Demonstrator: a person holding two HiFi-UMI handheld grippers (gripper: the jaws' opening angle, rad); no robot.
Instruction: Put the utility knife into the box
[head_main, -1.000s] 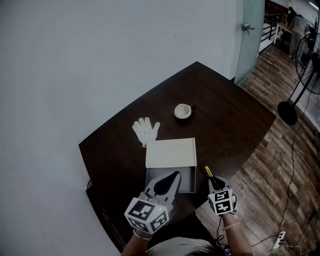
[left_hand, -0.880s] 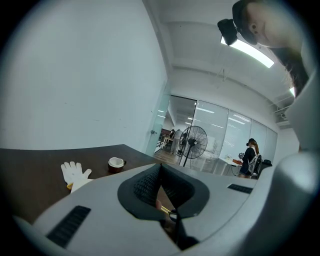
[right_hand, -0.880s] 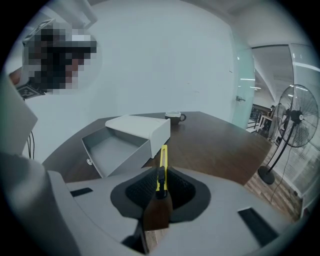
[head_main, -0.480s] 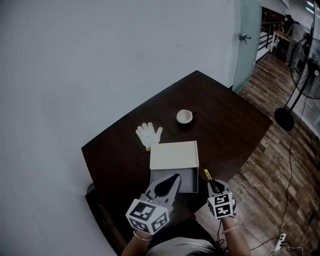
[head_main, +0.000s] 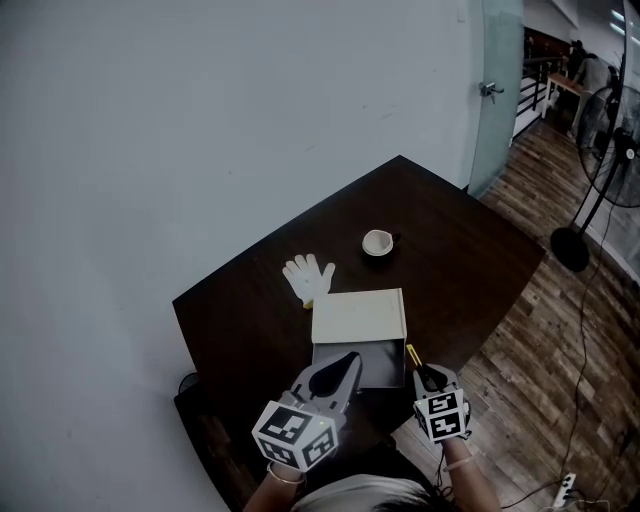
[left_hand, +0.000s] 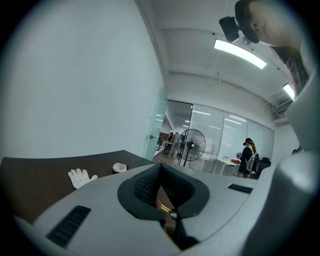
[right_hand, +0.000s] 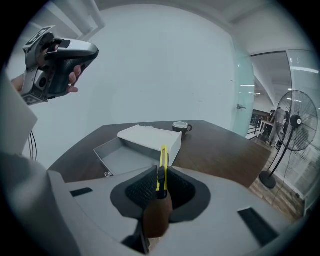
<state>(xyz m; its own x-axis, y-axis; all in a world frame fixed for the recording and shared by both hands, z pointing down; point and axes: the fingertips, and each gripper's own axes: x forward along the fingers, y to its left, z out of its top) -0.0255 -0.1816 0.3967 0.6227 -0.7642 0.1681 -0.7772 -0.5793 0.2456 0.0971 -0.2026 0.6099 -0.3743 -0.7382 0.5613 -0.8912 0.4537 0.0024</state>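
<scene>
The yellow utility knife (right_hand: 163, 166) stands upright between my right gripper's (right_hand: 159, 181) jaws, which are shut on it. In the head view that knife (head_main: 411, 354) sticks out of the right gripper (head_main: 424, 373) just right of the open grey box (head_main: 352, 352). The box's tray (right_hand: 117, 155) lies in front of the knife, with its white lid (right_hand: 150, 136) resting across the far end. My left gripper (head_main: 349, 357) hovers over the tray's near edge, its jaws shut (left_hand: 160, 172) with nothing held. It also shows raised at upper left as the left gripper (right_hand: 60, 57).
A white glove (head_main: 309, 277) lies behind the box and a cup (head_main: 377, 242) stands farther back on the dark table (head_main: 460, 260). The table's near right edge runs close to my right gripper. A standing fan (head_main: 605, 160) is on the wooden floor at right.
The head view has shifted slightly, so the box sits a little more to the right. Both grippers stay at the box's near end, the right one still holding the knife.
</scene>
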